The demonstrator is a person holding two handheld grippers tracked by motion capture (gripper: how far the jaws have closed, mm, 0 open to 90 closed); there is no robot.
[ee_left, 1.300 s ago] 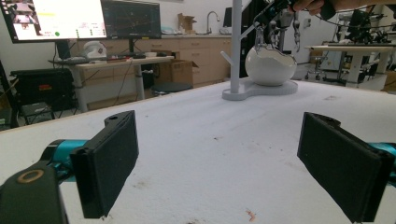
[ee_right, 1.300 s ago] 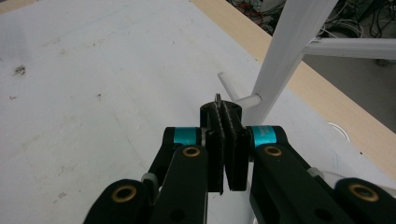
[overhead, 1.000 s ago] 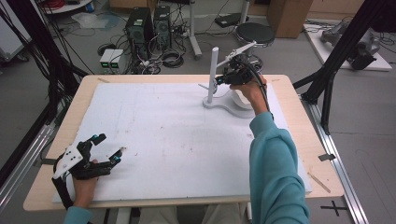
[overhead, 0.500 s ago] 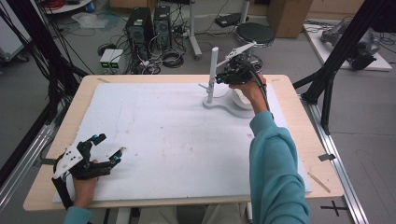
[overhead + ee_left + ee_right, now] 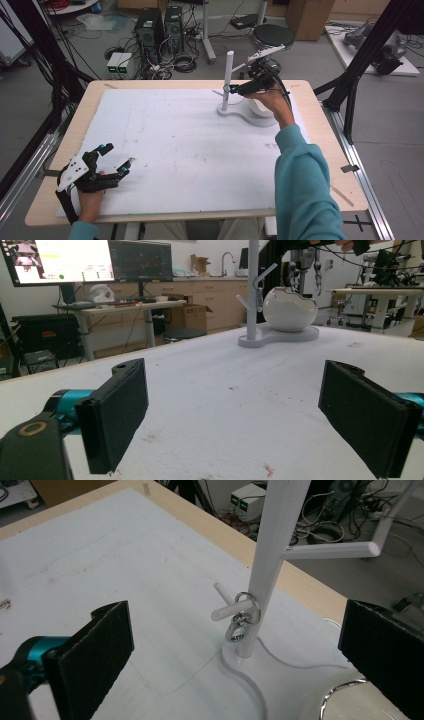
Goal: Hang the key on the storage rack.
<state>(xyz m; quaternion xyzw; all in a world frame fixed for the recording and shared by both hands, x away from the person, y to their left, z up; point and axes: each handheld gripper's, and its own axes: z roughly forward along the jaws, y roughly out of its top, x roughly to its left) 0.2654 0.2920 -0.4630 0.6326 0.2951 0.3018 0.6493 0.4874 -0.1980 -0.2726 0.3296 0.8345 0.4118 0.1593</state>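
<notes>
Item: metal ring, hanging on a low peg of the white stand near the table's far right corner. Right gripper is just opening, jaws wide and released, nothing between them; best backing straight off without brushing the peg. Left gripper is resting spread and empty by the near left corner. The left gripper view is adding a white bowl on the stand's base.

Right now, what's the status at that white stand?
Right hand-held gripper open, just released. Small silver keyring hangs on white stand's lower peg. Left hand-held gripper open, idle. Nothing obstructing.
</notes>
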